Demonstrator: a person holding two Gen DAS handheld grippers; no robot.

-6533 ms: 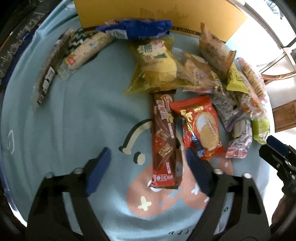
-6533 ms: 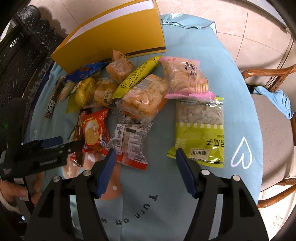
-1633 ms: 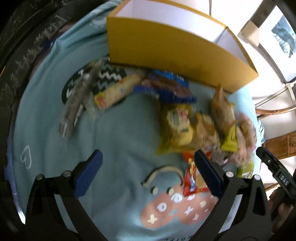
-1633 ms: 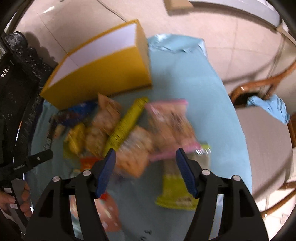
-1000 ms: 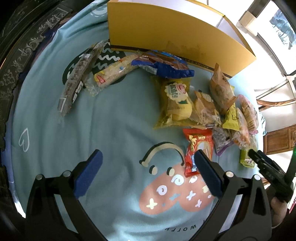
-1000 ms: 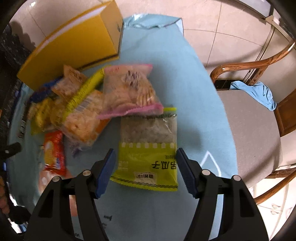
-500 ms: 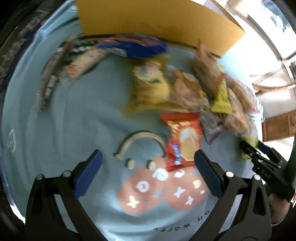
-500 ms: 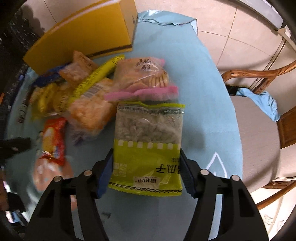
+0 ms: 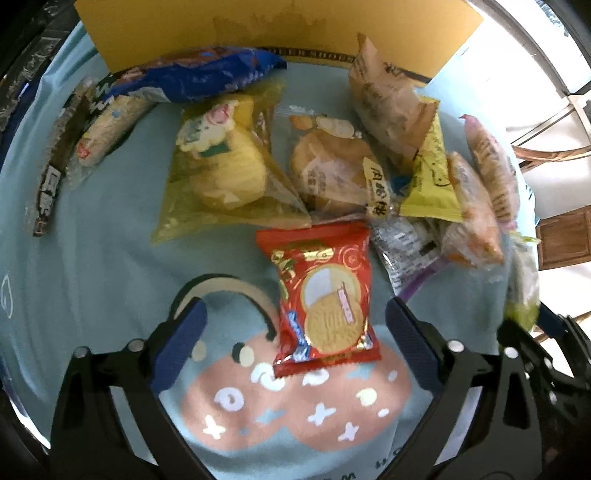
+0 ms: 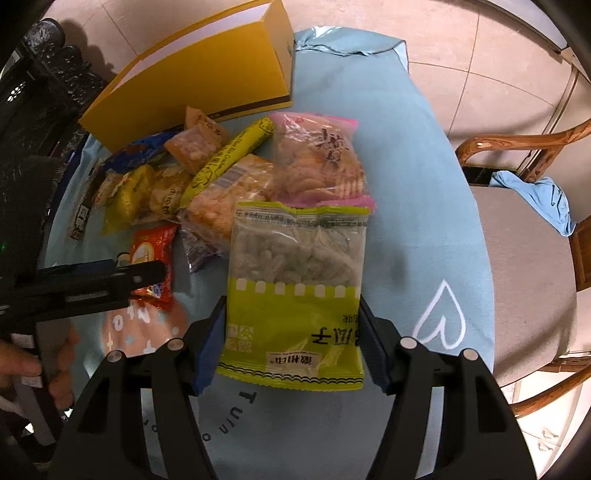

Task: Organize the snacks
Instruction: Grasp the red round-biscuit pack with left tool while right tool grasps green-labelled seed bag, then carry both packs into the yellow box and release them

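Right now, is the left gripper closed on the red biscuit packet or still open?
Open. The left gripper straddles the red biscuit packet, blue pads clear of both its edges, jaws just narrowing.

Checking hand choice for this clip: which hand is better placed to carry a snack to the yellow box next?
Right. Its tongs are already shut on the green seed bag, lifted off the cloth. The left tongs stand open around the red biscuit pack, not yet gripping it. The yellow box lies beyond the pile.

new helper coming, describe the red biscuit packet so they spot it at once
On the blue tablecloth, before the yellow box, look at the snack pile's near edge. The red packet lies alone on the cartoon print, the only red one, picturing round biscuits.
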